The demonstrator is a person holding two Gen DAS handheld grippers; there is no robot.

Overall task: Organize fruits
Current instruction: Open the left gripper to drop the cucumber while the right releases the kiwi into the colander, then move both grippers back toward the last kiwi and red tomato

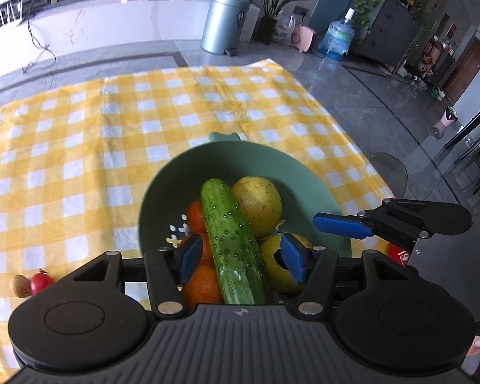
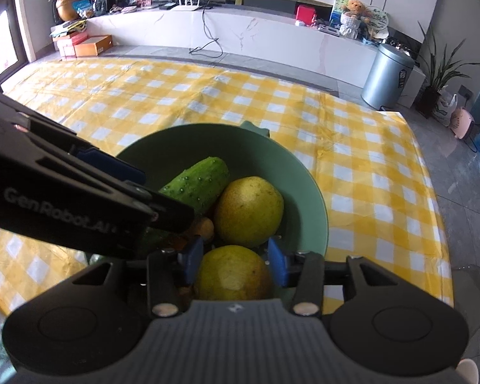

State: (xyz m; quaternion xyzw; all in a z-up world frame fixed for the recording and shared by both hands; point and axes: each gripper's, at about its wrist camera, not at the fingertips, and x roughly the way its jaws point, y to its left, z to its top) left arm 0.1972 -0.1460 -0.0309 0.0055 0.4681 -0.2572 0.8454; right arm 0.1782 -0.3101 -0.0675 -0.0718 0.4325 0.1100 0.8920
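A green bowl (image 1: 240,148) (image 2: 316,204) on the yellow checked cloth holds a cucumber (image 1: 230,236) (image 2: 198,182), a large yellow fruit (image 1: 259,204) (image 2: 248,211), a second yellow fruit (image 1: 269,272) (image 2: 233,275) and oranges (image 1: 196,216). My left gripper (image 1: 240,256) hovers over the bowl, open, with the cucumber running between its pads untouched. My right gripper (image 2: 235,257) is open above the second yellow fruit, which shows between its blue pads. One of its fingers (image 1: 342,225) reaches in over the bowl's right rim. The left gripper's arm (image 2: 80,198) crosses the right wrist view.
A red cherry tomato (image 1: 41,282) and a brown nut-like piece (image 1: 20,285) lie on the cloth (image 1: 112,128) left of the bowl. A red item (image 1: 398,254) sits near the table's right edge. A metal bin (image 1: 224,22) stands on the floor beyond.
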